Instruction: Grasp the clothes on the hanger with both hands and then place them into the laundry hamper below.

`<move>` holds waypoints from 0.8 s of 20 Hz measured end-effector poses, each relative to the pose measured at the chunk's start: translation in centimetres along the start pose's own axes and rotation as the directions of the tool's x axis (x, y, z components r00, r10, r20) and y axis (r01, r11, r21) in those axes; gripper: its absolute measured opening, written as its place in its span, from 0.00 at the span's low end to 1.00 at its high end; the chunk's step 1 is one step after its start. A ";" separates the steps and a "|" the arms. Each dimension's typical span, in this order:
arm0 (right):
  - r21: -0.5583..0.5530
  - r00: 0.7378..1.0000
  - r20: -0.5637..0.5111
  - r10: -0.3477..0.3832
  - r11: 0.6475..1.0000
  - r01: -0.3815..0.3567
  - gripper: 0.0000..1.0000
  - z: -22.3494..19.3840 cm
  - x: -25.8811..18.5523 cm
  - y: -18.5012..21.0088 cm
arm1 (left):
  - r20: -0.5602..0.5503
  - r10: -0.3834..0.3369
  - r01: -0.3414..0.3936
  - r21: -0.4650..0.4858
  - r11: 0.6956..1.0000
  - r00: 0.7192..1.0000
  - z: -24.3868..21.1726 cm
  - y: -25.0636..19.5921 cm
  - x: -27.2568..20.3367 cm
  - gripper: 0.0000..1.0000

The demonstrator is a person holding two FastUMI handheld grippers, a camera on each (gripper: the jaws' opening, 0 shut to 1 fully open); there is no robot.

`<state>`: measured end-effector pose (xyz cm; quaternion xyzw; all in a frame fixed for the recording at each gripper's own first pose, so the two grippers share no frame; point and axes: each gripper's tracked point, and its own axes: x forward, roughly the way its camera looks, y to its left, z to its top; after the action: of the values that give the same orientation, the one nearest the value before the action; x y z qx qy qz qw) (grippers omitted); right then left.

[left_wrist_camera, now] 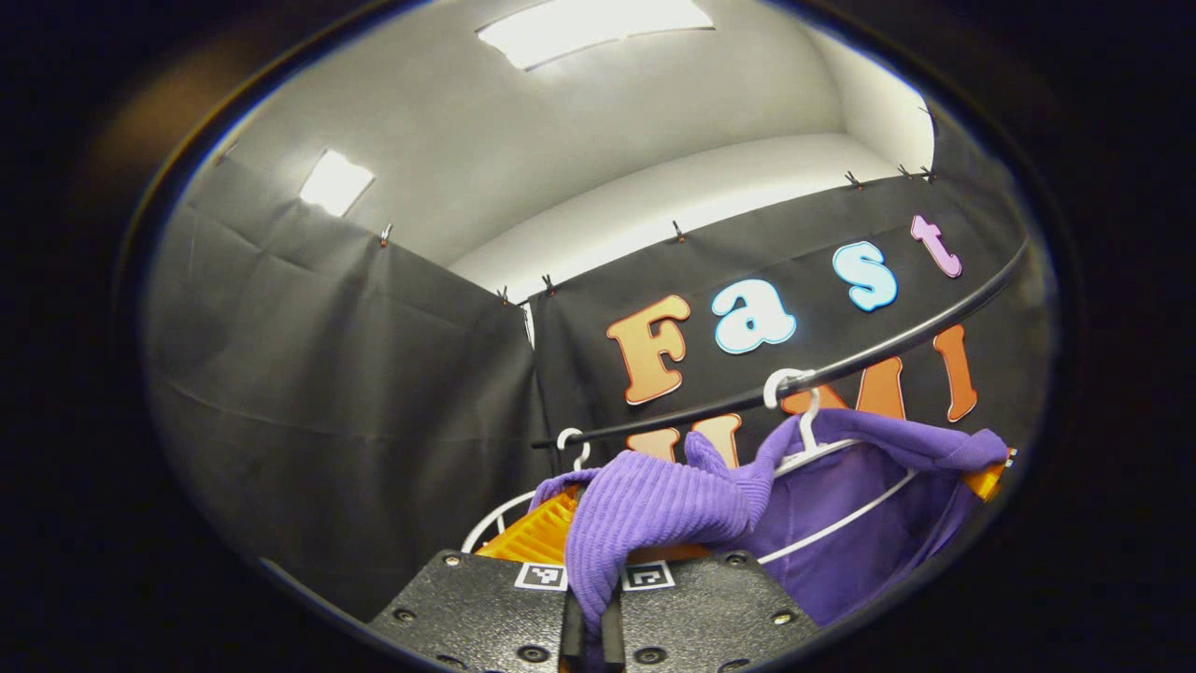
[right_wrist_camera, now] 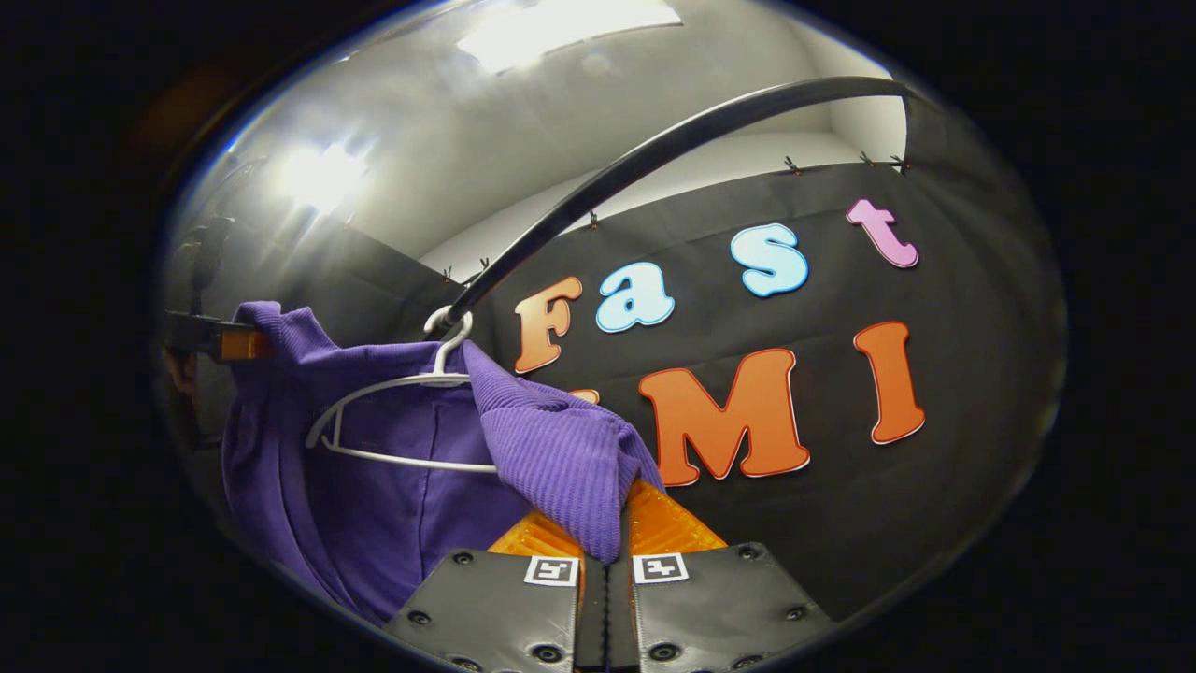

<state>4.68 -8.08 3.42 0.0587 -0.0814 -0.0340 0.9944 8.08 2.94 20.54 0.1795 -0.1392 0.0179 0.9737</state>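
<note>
The purple sweater (left_wrist_camera: pixel 654 514) hangs on a white hanger (left_wrist_camera: pixel 813 449) hooked over the dark rail (left_wrist_camera: pixel 841 365), and I've got it pinched at both shoulders. My left claw (left_wrist_camera: pixel 591 598) is clamped tight on a fold of ribbed knit, the cloth bunched and spilling over my fingers. My right claw (right_wrist_camera: pixel 605 551) is clenched on the other shoulder, the same corduroy-like ribs gathered between the jaws. This thing is soft and floppy, light I'd judge, with no stiffness of its own; it'll sag and stretch rather than lift clean. The knit grips well, so slipping isn't my worry. The thin wire-like hanger is: the neckline could catch on it. A second white hanger (left_wrist_camera: pixel 570 444) sits just along the rail. The shoulders are the right hold; I'd lift up and off evenly.
</note>
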 end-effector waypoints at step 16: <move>-0.051 0.999 0.004 -0.034 0.998 0.034 0.08 0.5 -0.2 0.7 | -0.304 -0.061 0.003 -0.189 0.982 0.951 -22.7 1.1 5.2 0.06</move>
<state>4.49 -7.40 3.96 0.0345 -0.0810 -0.0530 0.9947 18.99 11.95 2.00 0.0847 0.0165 0.0167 0.9961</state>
